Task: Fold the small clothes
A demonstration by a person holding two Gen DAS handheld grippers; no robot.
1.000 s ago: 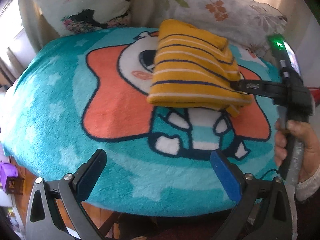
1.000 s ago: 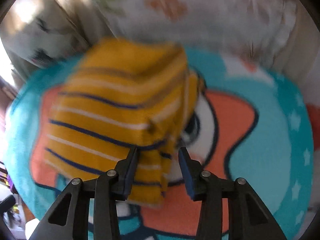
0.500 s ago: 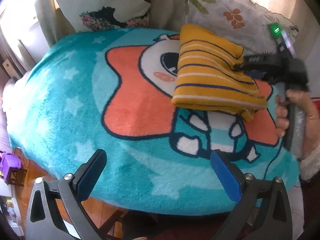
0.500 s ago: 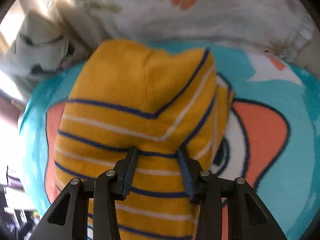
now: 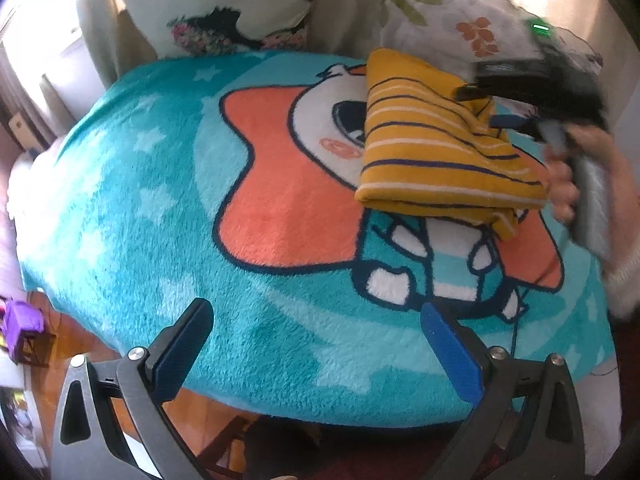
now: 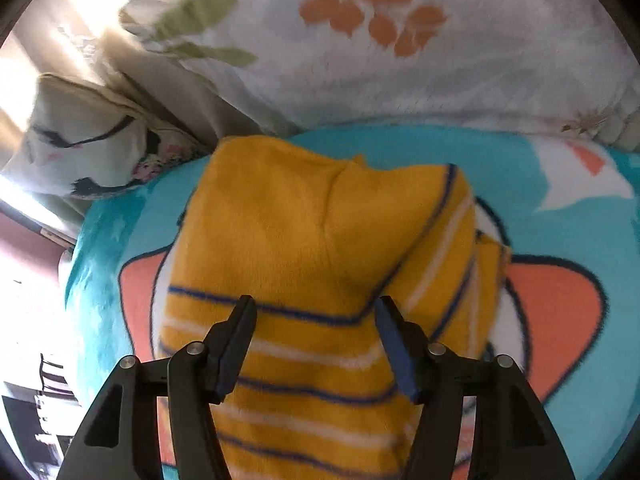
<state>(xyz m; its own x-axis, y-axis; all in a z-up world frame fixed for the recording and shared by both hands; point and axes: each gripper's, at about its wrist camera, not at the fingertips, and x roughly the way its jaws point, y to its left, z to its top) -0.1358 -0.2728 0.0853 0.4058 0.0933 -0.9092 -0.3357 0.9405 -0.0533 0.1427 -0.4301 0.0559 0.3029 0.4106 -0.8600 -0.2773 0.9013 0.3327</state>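
Note:
A mustard-yellow garment with white and navy stripes [image 5: 432, 148] lies folded on the teal cartoon blanket [image 5: 168, 208] at the far right. It fills the middle of the right wrist view [image 6: 320, 280]. My left gripper [image 5: 316, 344] is open and empty, low over the blanket's near edge, well apart from the garment. My right gripper [image 6: 316, 340] is open just above the folded garment; in the left wrist view it [image 5: 480, 100] shows at the garment's far right corner, held by a hand.
Two patterned pillows [image 5: 224, 4] [image 6: 420, 48] lean at the far edge of the blanket. A wooden floor and a purple object [image 5: 20, 320] lie past the blanket's left edge.
My right gripper's jaws have opened wider and let go of the garment's fold. The garment now rests flatter on the blanket. The left gripper has drifted left.

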